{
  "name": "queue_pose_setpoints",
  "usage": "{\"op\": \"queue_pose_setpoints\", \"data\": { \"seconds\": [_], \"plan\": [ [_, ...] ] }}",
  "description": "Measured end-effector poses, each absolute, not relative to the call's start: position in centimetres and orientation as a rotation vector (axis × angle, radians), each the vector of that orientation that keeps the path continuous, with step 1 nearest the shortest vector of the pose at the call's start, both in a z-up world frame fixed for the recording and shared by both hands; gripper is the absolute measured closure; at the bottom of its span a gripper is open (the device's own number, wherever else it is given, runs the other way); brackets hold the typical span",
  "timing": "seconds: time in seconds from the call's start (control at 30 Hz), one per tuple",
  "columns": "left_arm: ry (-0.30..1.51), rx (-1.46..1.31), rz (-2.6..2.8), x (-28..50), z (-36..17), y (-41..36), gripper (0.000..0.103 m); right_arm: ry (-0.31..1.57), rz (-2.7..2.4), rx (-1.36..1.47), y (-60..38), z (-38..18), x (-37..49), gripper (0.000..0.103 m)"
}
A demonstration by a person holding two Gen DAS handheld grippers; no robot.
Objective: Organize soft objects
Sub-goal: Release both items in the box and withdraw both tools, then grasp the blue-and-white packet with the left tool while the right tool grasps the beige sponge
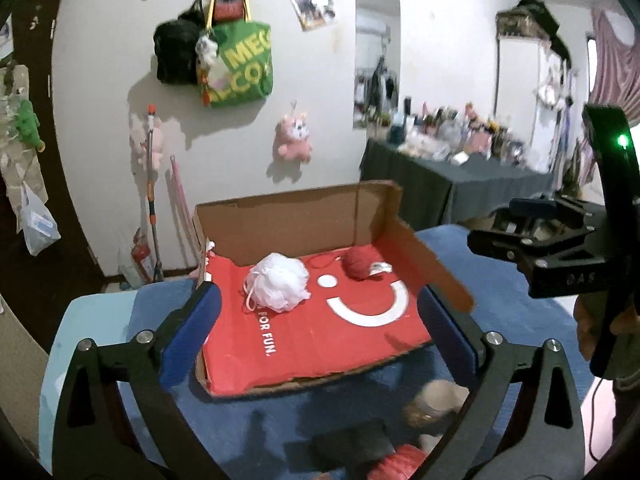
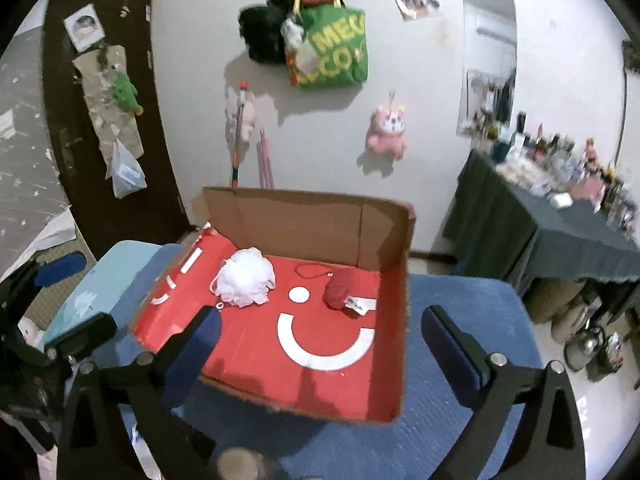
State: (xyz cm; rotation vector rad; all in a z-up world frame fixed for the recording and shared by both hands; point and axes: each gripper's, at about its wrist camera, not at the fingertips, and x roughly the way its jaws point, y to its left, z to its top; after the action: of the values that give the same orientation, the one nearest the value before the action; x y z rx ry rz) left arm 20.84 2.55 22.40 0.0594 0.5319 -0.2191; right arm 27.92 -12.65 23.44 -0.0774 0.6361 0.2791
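Left wrist view: one cardboard box (image 1: pixel 304 216) with a red floor sits mid-frame on a blue-covered surface (image 1: pixel 520 320). Inside it lie two soft things: one white mesh bath puff (image 1: pixel 278 286) left of centre, and one red yarn ball (image 1: pixel 360 264) toward the back right corner, a white tag beside it. The left claw (image 1: pixel 320 332) fills the lower frame, its two blue-padded fingers spread wide with nothing between them. The right claw (image 1: pixel 500 240) shows at the right edge, seen side-on, so its spread cannot be read here. At the bottom centre, blurred shapes lie on the blue surface: a tan one, a dark one and a red one, cut off and hard to identify.

Right wrist view: the same box (image 2: pixel 304 216) sits centre, holding the puff (image 2: pixel 246 282) and the yarn ball (image 2: pixel 338 290), well apart. The right claw (image 2: pixel 320 340) stands fully spread and empty. The left claw (image 2: pixel 60 268) is partly cut off at the left edge. A tan blur sits at the bottom edge.
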Motion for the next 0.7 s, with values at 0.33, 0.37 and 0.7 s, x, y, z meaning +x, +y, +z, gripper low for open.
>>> {"op": "queue_pose_setpoints", "data": {
  "seconds": [0.33, 0.37, 0.7],
  "plan": [
    [0.334, 0.038, -0.178, 10.6, 22.3, 2.5, 0.0, 0.421, 0.293, -0.107, -14.9, 24.3, 15.4, 0.0],
    [0.319, 0.034, -0.178, 9.7, 22.2, 2.5, 0.0, 0.406, 0.293, -0.105, -15.0, 24.3, 14.4, 0.0],
    [0.258, -0.011, -0.178, 1.8, 18.3, 1.4, 0.0, 0.331, 0.282, -0.061, -15.8, 19.7, 6.0, 0.0]
  ]
}}
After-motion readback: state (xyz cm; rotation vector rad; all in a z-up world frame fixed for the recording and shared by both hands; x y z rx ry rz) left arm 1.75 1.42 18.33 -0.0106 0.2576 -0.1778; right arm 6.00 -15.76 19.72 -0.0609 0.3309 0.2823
